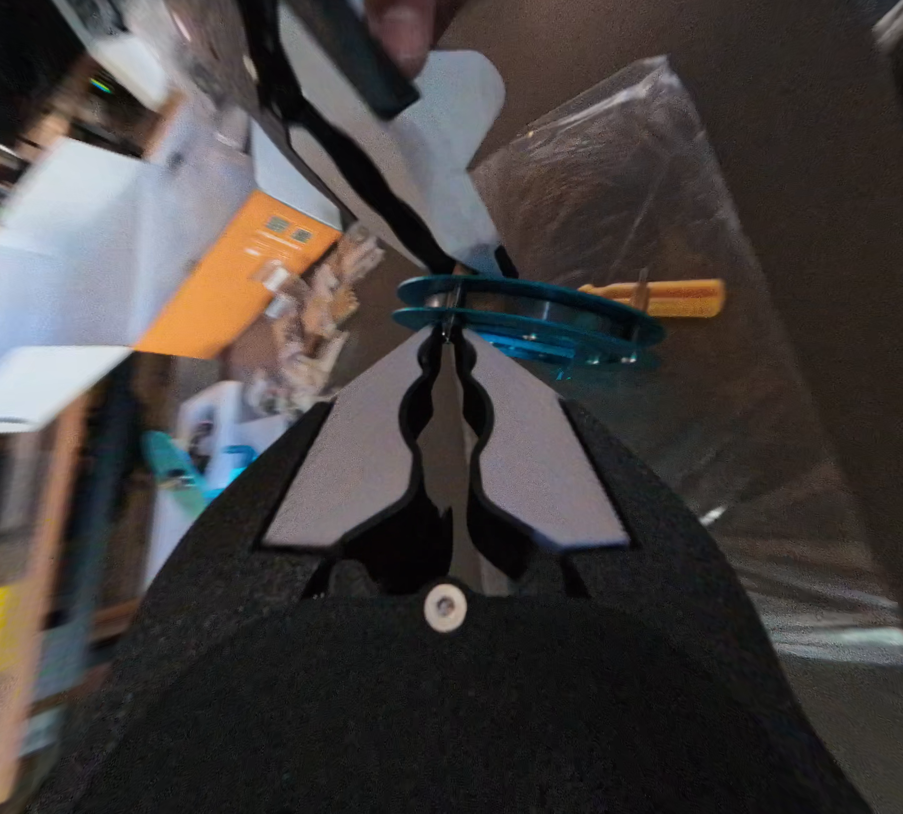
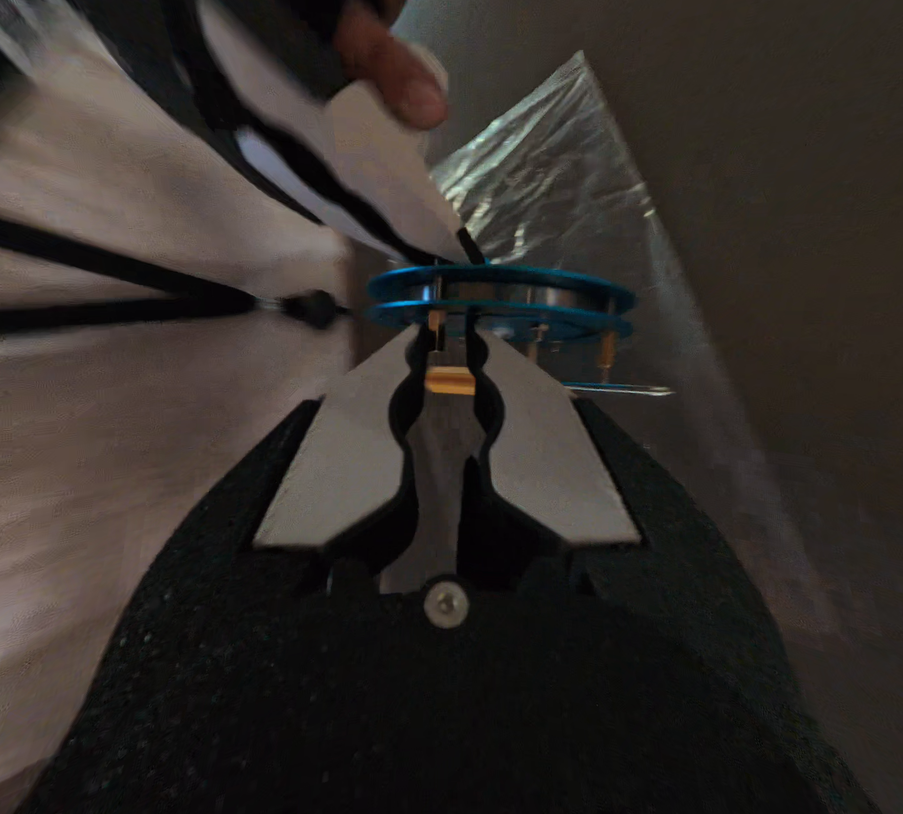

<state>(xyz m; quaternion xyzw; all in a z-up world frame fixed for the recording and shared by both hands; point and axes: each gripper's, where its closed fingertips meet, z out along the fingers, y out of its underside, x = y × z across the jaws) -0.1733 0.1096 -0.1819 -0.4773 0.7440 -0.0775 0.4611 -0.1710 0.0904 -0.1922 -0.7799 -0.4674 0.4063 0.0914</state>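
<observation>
**Two grippers pinching a blue disc assembly from opposite sides**

Nearest the lens in the left wrist view, the left gripper [image 1: 448,337] is pressing its fingertips almost together on a thin pin at the rim of a blue disc assembly [image 1: 527,319]. Two flat blue rings are stacked with a silver hub between them, held apart by small posts. Off to the left, a blurred orange box [image 1: 244,272] is lying among clutter. Coming in from above, the right gripper [image 2: 449,341] is meeting the same rim; in its own view its jaws are standing slightly apart around a brass post, so I cannot tell whether they are gripping. A hand [image 2: 391,57] is holding the far gripper. Behind the discs, a crinkled clear plastic bag [image 1: 635,204] is resting on a dark surface, and a yellow handle [image 1: 674,297] is sticking out to the right.

The assembly looks stiff, light and metallic, probably slippery on its flat faces; the rim posts seem the safest hold. It is lying flat, seen edge-on, its broad face running left to right and its central axis pointing upward.
</observation>
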